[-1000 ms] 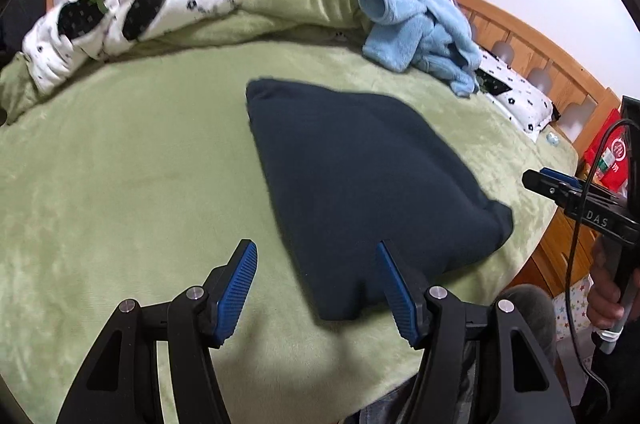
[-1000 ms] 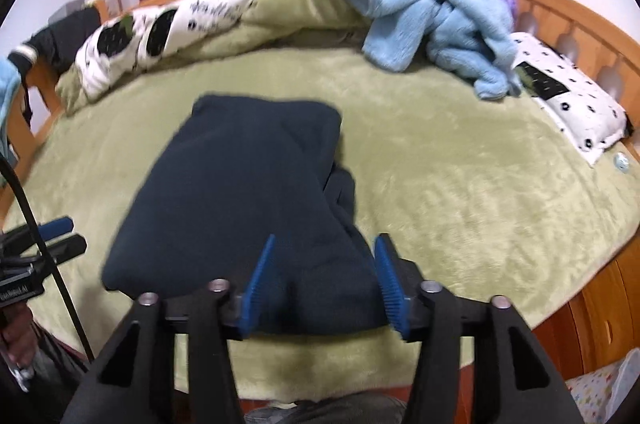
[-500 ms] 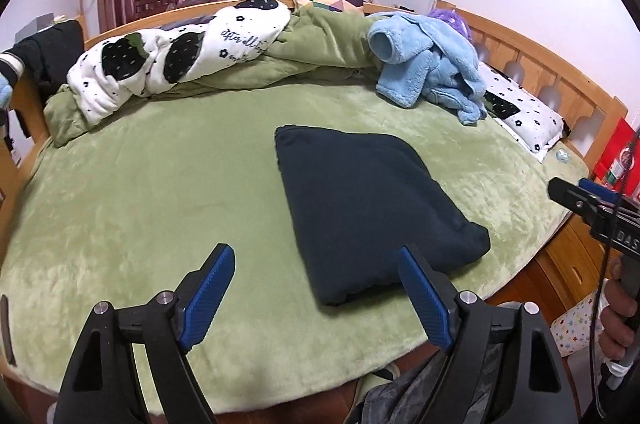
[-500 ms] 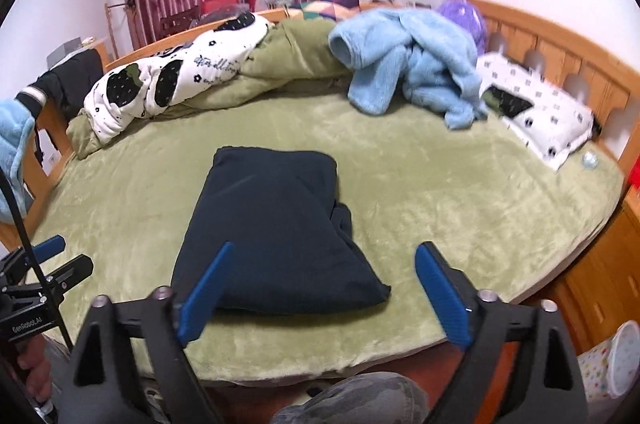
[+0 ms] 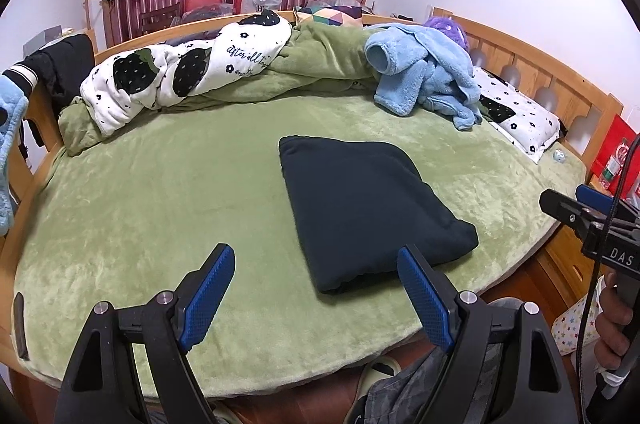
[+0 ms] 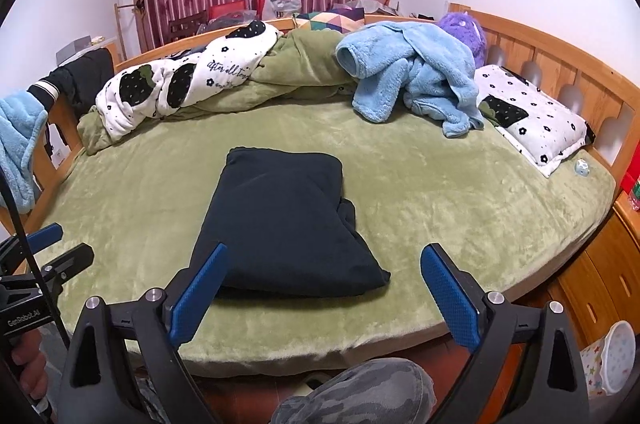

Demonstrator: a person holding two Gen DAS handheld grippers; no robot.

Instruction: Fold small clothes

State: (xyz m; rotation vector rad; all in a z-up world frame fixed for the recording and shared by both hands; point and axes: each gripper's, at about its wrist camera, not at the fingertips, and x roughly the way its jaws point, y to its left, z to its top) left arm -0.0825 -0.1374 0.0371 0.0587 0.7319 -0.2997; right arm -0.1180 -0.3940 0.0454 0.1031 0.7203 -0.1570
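A black jacket hangs over the bed frame at the far left, with a pale blue cloth draped just below it. A white quilt with dark strawberry prints lies bunched along the back of the green blanket, on top of a rumpled green duvet. Nearer, the left gripper hangs above the front edge of the bed, its 2 blue pads spread wide with nothing between them. The folded dark garment lies flat on the blanket just right of the middle, close to the front edge, touched by neither claw. Behind it, a heap of light blue fleece sits against a purple plush toy. A white pillow with black flowers lies further right by the headboard. The right gripper is also above the front edge, its jaws apart and opening, empty, the garment lying beyond them
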